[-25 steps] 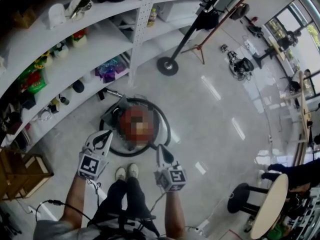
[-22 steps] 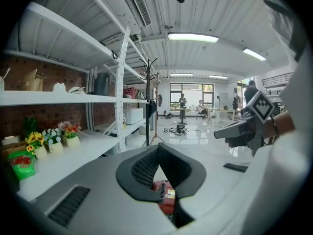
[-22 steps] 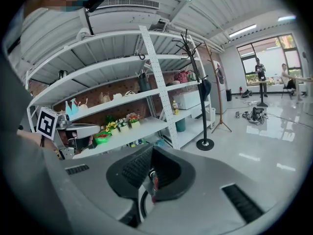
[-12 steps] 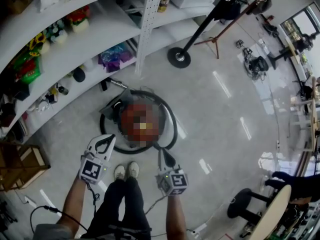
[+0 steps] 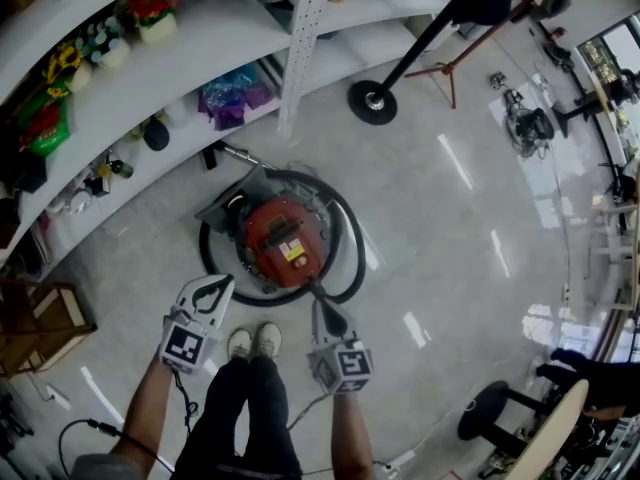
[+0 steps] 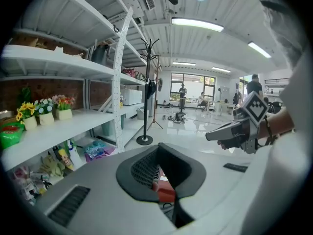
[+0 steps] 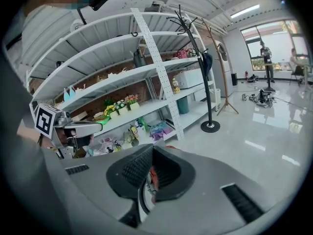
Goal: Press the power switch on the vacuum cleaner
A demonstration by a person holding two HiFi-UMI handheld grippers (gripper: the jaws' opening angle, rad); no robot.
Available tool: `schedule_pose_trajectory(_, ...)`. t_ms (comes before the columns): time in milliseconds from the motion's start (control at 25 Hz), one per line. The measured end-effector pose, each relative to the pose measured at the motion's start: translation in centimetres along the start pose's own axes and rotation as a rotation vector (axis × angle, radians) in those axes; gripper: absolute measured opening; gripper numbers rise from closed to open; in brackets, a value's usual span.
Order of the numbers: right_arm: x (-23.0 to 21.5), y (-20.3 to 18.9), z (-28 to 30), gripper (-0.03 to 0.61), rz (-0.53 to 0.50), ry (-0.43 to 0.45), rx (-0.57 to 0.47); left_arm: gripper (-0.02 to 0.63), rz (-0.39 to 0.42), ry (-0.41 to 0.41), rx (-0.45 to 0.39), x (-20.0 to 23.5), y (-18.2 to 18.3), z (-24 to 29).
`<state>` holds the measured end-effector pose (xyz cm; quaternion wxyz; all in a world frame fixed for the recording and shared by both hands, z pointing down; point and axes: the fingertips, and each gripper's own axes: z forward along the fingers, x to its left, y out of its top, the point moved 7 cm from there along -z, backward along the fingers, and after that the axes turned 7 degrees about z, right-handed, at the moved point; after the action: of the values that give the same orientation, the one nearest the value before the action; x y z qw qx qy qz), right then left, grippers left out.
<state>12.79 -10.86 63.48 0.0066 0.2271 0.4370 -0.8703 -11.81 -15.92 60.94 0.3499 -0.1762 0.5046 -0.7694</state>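
The red vacuum cleaner (image 5: 283,240) sits on the glossy floor in the head view, ringed by its black hose (image 5: 345,230). A yellow label shows on its top. My left gripper (image 5: 222,281) hovers just short of its near left side, jaws shut and empty. To the right, my right gripper (image 5: 326,311) is shut too, its tip beside the hose at the vacuum's near right. A bit of red vacuum (image 6: 165,191) shows through the loop of the left gripper (image 6: 159,146). The right gripper (image 7: 152,147) also frames a red sliver (image 7: 152,176).
White shelving (image 5: 150,78) with flowers, bags and bottles curves behind the vacuum. A coat stand base (image 5: 372,101) lies beyond it. A wooden crate (image 5: 35,328) is at left; a stool (image 5: 485,413) and round table (image 5: 555,433) at lower right. My shoes (image 5: 252,343) stand between the grippers.
The head view has tilted, sliding the shelves toward the upper left. Both grippers stay shut in nearly the same place before the vacuum.
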Motion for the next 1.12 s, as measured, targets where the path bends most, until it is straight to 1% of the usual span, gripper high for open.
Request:
schedule_pose_trajectory(200,-1.5,-1.7,1.7,0.012,-0.008,0.017,0.012,0.008,-0.011,-0.006,0.012,-0.4,-2.4,1.6)
schedule_pose_trajectory(400,-2.8,-3.4,3.2,0.012,-0.010,0.017,0.025,0.008,0.016,-0.044,0.032,-1.5,-4.3,3.6)
schedule_pose_trajectory(640,-4.1,-5.4,4.6,0.012,-0.004,0.031,0.013,0.008,0.014,-0.071,0.033,-2.5,-6.3,5.1)
schedule_pose_trajectory(760,-4.6,-6.6,5.3,0.012,-0.003,0.043,0.031,0.008,0.008,-0.074,0.040,-2.8,-7.5,5.7)
schedule_pose_trajectory(920,-5.5,-8.2,6.5,0.012,0.009,0.030,0.054,0.008,0.002,-0.073,0.043,-3.0,-8.9,6.3)
schedule_pose_trajectory(1120,-6.0,-9.3,8.2,0.012,-0.003,0.020,0.071,0.008,-0.003,-0.075,0.047,-2.9,-9.6,6.3)
